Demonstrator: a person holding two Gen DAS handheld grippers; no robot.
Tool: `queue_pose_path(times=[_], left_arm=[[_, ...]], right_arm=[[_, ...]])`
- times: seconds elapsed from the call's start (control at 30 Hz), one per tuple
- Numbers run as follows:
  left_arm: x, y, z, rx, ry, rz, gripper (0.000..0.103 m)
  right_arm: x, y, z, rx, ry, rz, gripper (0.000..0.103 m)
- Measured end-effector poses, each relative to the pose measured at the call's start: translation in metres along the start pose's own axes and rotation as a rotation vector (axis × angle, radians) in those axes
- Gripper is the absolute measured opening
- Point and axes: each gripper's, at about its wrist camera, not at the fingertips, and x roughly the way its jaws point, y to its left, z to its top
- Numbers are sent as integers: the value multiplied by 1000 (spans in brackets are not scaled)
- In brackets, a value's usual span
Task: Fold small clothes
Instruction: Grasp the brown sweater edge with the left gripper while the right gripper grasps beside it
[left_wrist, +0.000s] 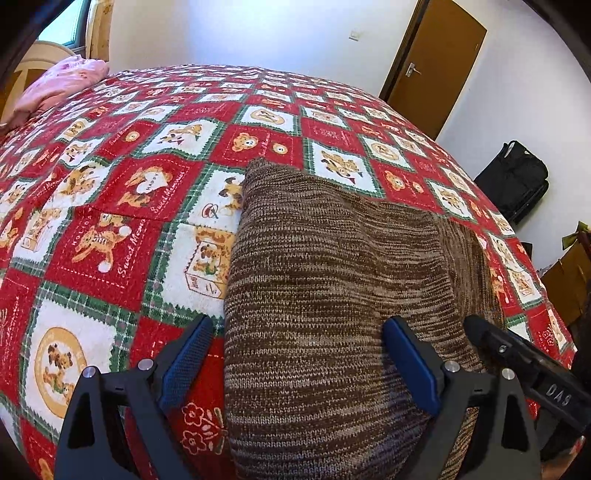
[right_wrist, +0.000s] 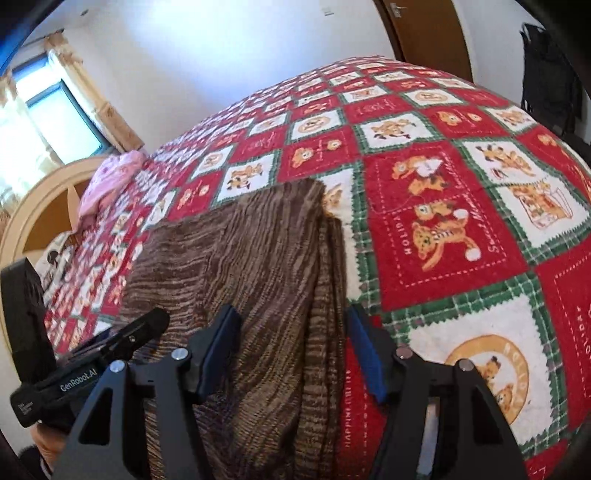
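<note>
Brown marled knit garment (left_wrist: 314, 280) lies folded on the bear-print bedspread (left_wrist: 110, 229), layered edges stacked along one side (creases visible). Left gripper (left_wrist: 295, 354) straddles its near edge, jaws wide, gripping nothing. Right gripper (right_wrist: 291, 347) likewise, jaws part-open. Pink cloth (left_wrist: 62, 81) sits well apart, near the headboard (right_wrist: 40, 199).

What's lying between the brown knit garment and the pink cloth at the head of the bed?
Only bare bedspread between brown knit garment and pink cloth; left wrist view shows it.
</note>
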Motion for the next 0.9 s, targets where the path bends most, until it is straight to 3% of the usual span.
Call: queue_pose_path(times=[0.07,0.13,0.17,0.67,0.9], left_arm=[[0,-1,0,-1,-3,1,92],[0,-1,-1,-2,-7,2,90],[-1,0,-1,-5,-9,0,89],[-4,0,-2,-4,-33,0,69],[-6,-6,-3,27,-53,6,47]], right_arm=[[1,7,0,-35,3,-21,57],[3,13,-1,-72,5,-16,43],[3,16,-2,-85,5,-18,41],[5,3,-1,-1,10,73,45],[4,16,-4,-69,-10,-1,34]])
